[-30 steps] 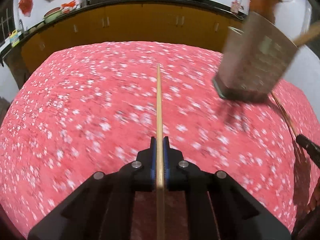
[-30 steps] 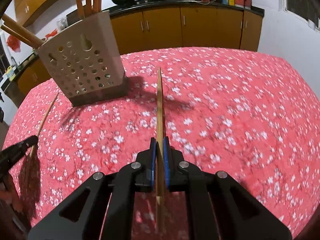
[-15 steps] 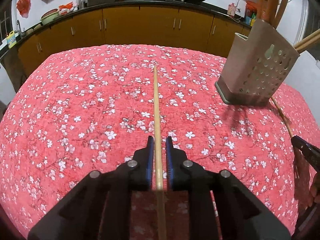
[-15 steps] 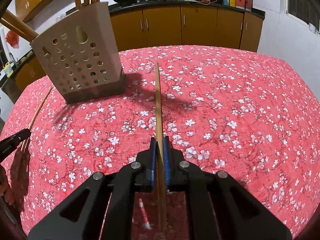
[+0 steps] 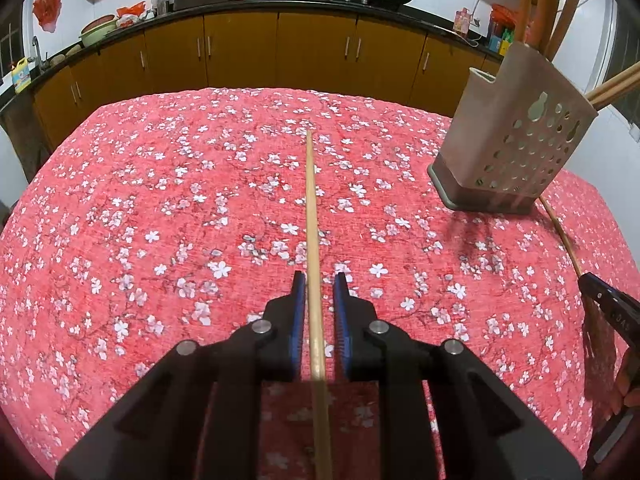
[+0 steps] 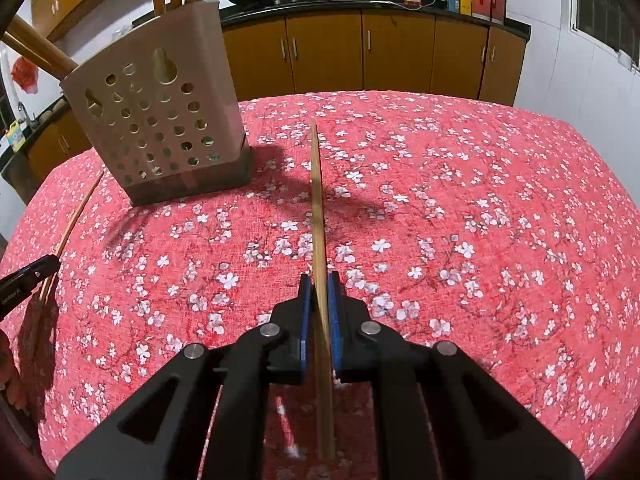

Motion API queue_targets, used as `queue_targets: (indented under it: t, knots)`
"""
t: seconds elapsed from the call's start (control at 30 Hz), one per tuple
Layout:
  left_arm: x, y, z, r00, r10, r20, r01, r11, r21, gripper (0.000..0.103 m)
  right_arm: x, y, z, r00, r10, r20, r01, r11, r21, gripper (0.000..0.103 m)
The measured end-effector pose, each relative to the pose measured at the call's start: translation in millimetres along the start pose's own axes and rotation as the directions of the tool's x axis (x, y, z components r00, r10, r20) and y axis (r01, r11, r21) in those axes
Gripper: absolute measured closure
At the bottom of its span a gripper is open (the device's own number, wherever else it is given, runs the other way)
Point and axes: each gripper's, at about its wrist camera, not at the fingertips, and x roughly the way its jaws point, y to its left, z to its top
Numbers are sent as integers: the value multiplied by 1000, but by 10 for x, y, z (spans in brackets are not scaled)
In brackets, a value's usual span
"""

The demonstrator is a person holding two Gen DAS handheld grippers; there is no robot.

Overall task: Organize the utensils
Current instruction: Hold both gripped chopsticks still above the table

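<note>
In the left wrist view a wooden chopstick point(image 5: 310, 200) runs straight ahead over the red flowered tablecloth point(image 5: 160, 200). My left gripper point(image 5: 319, 276) straddles it. Its jaws are opening, with a gap between the blue pads and the stick. In the right wrist view my right gripper point(image 6: 319, 278) is shut on a second chopstick point(image 6: 316, 200), which points forward above the cloth. A beige perforated utensil holder point(image 6: 160, 120) with several wooden handles stands at the back left of that view, and at the right point(image 5: 508, 148) in the left view.
Each view catches the other gripper's black finger at its edge point(image 5: 608, 304) point(image 6: 28, 280). Orange kitchen cabinets point(image 5: 280, 52) with woks on the counter stand beyond the table's far edge. A white wall point(image 6: 560, 60) stands on the right.
The left jaws have parted, so the chopstick now sits loose between the pads. The right gripper keeps its grip and has not moved.
</note>
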Motion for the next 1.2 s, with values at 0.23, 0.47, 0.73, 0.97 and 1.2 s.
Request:
queue_targets:
  t: [0.23, 0.47, 0.73, 0.97, 1.2]
  knots:
    - [1, -11, 0, 1000, 1, -1, -1, 1000, -1, 86, -2, -14, 4, 1000, 5, 0, -5, 1000, 5, 93]
    - [3, -5, 3, 1000, 2, -1, -2, 1000, 0, 86, -2, -18, -1, 1000, 6, 0, -6, 1000, 6, 93]
    - [9, -13, 6, 1000, 1, -2, -1, 1000, -1, 86, 1, -16, 5, 1000, 5, 0, -5, 1000, 6, 93]
    - [16, -53, -1, 1000, 18, -3, -18, 1000, 11, 86, -2, -9, 10, 1000, 0, 0, 0, 1000, 4, 93]
    - [-34, -87, -82, 998, 56, -7, -56, 997, 50, 85, -49, -29, -28, 1000, 3, 0, -3, 1000, 5, 93]
